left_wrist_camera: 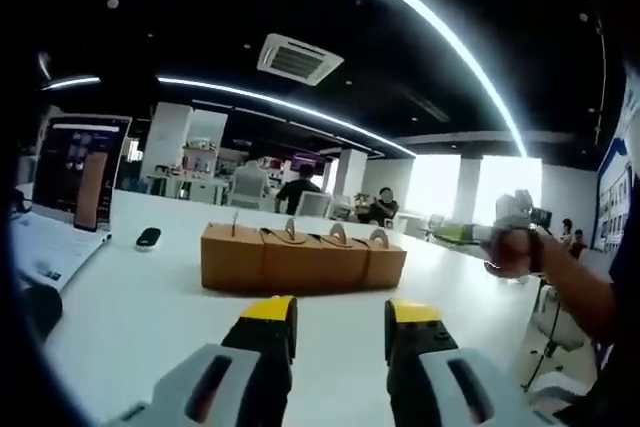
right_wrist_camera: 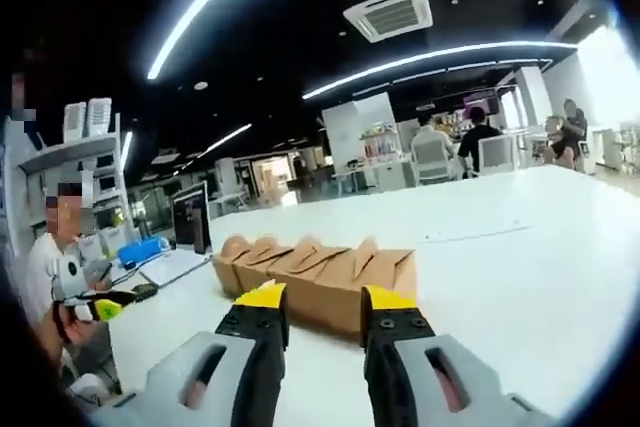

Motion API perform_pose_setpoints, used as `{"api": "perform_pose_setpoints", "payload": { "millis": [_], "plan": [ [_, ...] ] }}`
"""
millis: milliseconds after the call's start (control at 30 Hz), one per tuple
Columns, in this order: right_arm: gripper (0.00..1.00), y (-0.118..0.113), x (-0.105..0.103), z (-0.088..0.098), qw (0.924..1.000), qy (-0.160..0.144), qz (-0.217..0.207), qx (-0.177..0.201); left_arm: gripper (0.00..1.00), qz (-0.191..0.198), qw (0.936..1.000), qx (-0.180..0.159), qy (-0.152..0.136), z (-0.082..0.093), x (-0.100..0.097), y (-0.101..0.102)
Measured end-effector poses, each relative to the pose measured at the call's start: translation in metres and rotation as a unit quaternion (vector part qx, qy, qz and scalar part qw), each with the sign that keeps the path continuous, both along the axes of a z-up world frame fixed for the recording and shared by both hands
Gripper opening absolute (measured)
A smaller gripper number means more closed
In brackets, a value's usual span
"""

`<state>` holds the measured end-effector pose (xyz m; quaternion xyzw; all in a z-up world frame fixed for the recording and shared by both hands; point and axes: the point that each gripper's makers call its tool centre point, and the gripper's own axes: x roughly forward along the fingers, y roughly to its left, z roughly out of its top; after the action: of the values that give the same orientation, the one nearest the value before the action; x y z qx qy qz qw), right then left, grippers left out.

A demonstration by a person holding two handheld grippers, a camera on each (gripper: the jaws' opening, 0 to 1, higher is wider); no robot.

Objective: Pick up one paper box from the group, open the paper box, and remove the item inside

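A row of several brown paper boxes (left_wrist_camera: 300,259) with arched handle tabs stands side by side on the white table (left_wrist_camera: 150,317). In the left gripper view my left gripper (left_wrist_camera: 342,315) hovers in front of the row, open, with nothing between its yellow-tipped jaws. A hand holds my right gripper (left_wrist_camera: 512,217) up at the right, well away from the boxes. In the right gripper view the boxes (right_wrist_camera: 315,282) lie just beyond my right gripper (right_wrist_camera: 325,299), which is open and empty. My left gripper (right_wrist_camera: 100,307) shows at the far left.
An open laptop (left_wrist_camera: 70,187) and a black mouse (left_wrist_camera: 147,238) sit on the table's left part. The laptop (right_wrist_camera: 190,222) and a blue object (right_wrist_camera: 140,252) stand behind the boxes. People sit at desks in the background.
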<state>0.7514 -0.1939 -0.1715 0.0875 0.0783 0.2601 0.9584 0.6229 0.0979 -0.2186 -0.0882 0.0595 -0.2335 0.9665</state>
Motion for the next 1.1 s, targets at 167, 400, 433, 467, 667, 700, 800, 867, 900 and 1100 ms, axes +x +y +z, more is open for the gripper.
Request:
{"api": "perform_pose_setpoints", "payload": {
  "millis": [167,400,433,467,667,700,800,867,900,1100],
  "plan": [
    [0.28,0.009,0.035,0.019,0.9995,-0.025,-0.017,-0.012,0.37,0.011,0.9999,-0.006,-0.001,-0.007,0.000,0.006],
    [0.28,0.016,0.078,0.008,0.9971,-0.018,-0.048,-0.056,0.37,0.007,0.9999,-0.009,0.002,-0.006,-0.002,0.010],
    [0.28,0.016,0.088,0.000,0.9964,-0.009,-0.057,-0.062,0.37,0.005,1.0000,-0.007,0.002,-0.006,-0.002,0.011],
    [0.28,0.015,0.094,-0.006,0.9959,-0.004,-0.062,-0.066,0.37,0.003,1.0000,-0.005,0.002,-0.006,-0.003,0.011],
    [0.28,0.011,0.123,-0.032,0.9900,0.016,-0.089,-0.108,0.37,-0.005,1.0000,-0.004,0.002,-0.007,-0.006,0.007],
    [0.28,0.011,0.125,-0.032,0.9901,0.017,-0.090,-0.107,0.37,-0.006,1.0000,-0.005,0.003,-0.007,-0.006,0.006],
    [0.28,0.024,0.131,-0.035,0.9911,0.021,-0.089,-0.096,0.37,-0.008,0.9999,-0.006,-0.004,-0.003,-0.007,0.004],
    [0.28,0.030,0.128,-0.036,0.9908,0.023,-0.090,-0.099,0.37,-0.008,0.9999,-0.007,-0.007,-0.001,-0.008,0.004],
    [0.28,0.031,0.125,-0.035,0.9907,0.021,-0.092,-0.098,0.37,-0.007,0.9999,-0.006,-0.008,-0.002,-0.009,0.004],
    [0.28,0.023,0.119,-0.045,0.9880,0.027,-0.115,-0.099,0.37,-0.010,0.9998,-0.015,0.006,-0.013,-0.013,0.003]
  ]
}}
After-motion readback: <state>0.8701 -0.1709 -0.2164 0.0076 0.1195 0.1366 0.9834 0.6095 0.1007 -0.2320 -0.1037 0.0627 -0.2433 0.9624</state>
